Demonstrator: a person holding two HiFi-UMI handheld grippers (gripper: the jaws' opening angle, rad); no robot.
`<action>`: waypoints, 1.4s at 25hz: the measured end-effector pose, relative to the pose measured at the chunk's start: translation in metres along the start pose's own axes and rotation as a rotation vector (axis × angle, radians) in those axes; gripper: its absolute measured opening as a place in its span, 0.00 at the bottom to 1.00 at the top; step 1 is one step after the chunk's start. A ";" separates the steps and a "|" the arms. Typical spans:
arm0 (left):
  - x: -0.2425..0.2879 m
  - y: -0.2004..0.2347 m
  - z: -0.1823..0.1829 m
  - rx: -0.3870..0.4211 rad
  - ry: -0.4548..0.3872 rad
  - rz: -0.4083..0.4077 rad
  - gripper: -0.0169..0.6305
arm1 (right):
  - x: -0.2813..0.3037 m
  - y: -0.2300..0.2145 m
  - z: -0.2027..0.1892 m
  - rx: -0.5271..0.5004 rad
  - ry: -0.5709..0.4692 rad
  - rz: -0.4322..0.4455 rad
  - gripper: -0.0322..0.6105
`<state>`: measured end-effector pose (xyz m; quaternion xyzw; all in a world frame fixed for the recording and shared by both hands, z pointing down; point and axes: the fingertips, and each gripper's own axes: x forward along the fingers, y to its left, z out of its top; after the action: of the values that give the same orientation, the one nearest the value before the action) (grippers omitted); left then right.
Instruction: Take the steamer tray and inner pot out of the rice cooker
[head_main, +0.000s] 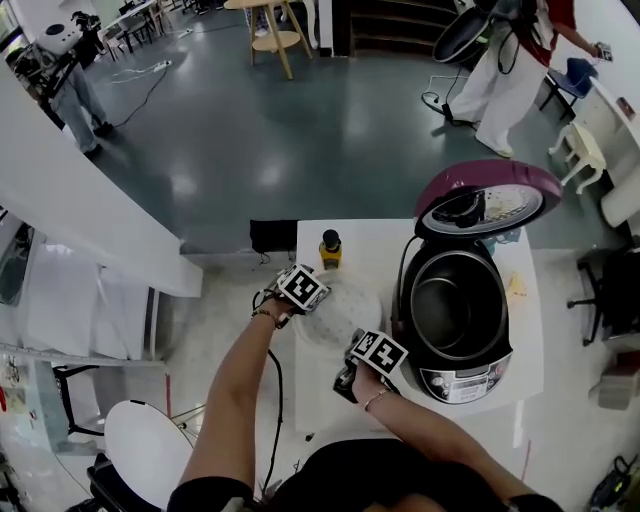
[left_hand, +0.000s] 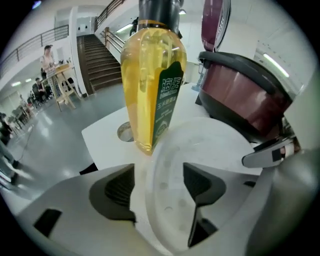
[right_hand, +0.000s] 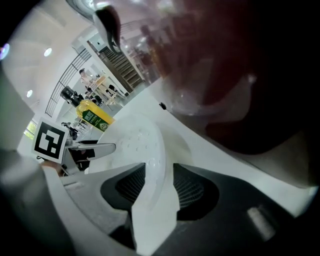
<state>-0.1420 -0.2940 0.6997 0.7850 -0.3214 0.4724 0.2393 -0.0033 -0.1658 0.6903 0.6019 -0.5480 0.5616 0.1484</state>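
Beside the steamer tray (left_hand: 212, 145) stands a bottle (left_hand: 147, 85) with green Chinese label (left_hand: 169, 95).

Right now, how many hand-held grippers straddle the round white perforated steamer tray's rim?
2: the left hand-held gripper at the white steamer tray's left edge, the right hand-held gripper at its near-right edge.

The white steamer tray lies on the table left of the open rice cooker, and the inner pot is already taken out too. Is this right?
Not quite: the inner pot still sits inside the rice cooker, as the head view shows. The rest is right.
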 end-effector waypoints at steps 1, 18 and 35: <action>-0.001 -0.001 0.001 -0.012 -0.013 -0.013 0.49 | -0.001 0.002 -0.003 0.015 0.010 0.022 0.33; -0.210 -0.077 0.018 -0.146 -0.518 0.220 0.51 | -0.208 0.087 0.000 -0.093 0.143 0.593 0.45; -0.201 -0.229 0.139 -0.173 -0.591 0.139 0.51 | -0.283 -0.053 0.222 -1.019 -0.555 -0.010 0.45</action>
<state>0.0369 -0.1769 0.4425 0.8411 -0.4691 0.2099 0.1685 0.2205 -0.1837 0.4039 0.5817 -0.7649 0.0472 0.2726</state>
